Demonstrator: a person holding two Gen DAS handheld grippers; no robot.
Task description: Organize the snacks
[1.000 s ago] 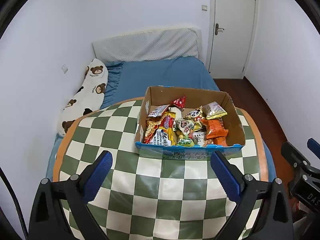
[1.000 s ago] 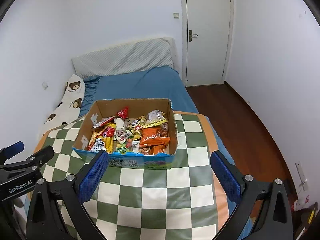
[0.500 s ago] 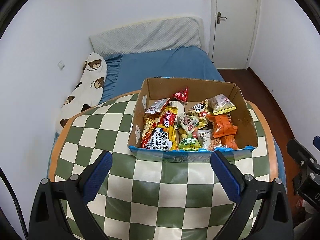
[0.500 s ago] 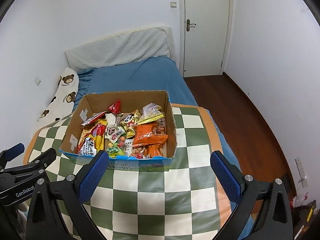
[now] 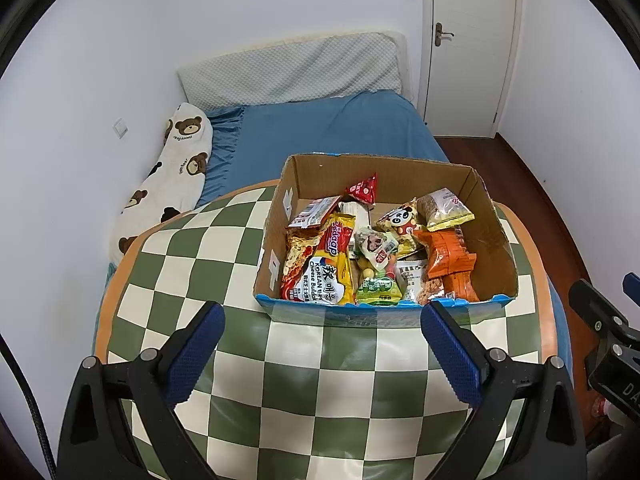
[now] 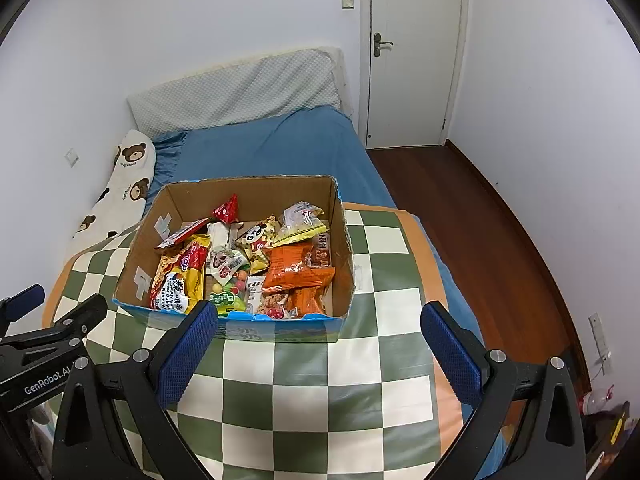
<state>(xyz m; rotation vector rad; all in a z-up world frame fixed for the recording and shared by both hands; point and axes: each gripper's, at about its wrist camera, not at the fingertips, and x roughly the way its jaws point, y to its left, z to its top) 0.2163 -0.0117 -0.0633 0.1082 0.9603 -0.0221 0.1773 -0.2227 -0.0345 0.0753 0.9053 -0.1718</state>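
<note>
A cardboard box (image 5: 490, 216) with a blue front rim stands on a round table with a green and cream checked cloth (image 5: 240, 360). It holds several snack packs: a yellow and red noodle pack (image 5: 328, 268), orange packs (image 5: 448, 258), a panda pack (image 5: 398, 220), a red triangular pack (image 5: 364, 189). The box shows in the right wrist view too (image 6: 340, 216). My left gripper (image 5: 322, 350) is open and empty, just short of the box's front. My right gripper (image 6: 318, 352) is open and empty, also in front of the box.
A bed with a blue sheet (image 5: 328, 128), a bear-print pillow (image 5: 172, 176) and a padded headboard lies behind the table. A white door (image 6: 414, 52) and dark wood floor (image 6: 480, 220) are at the right. The table edge curves close on both sides.
Both grippers have moved forward and tilted down toward the box, which now looks larger and nearer. Both stay open and empty.
</note>
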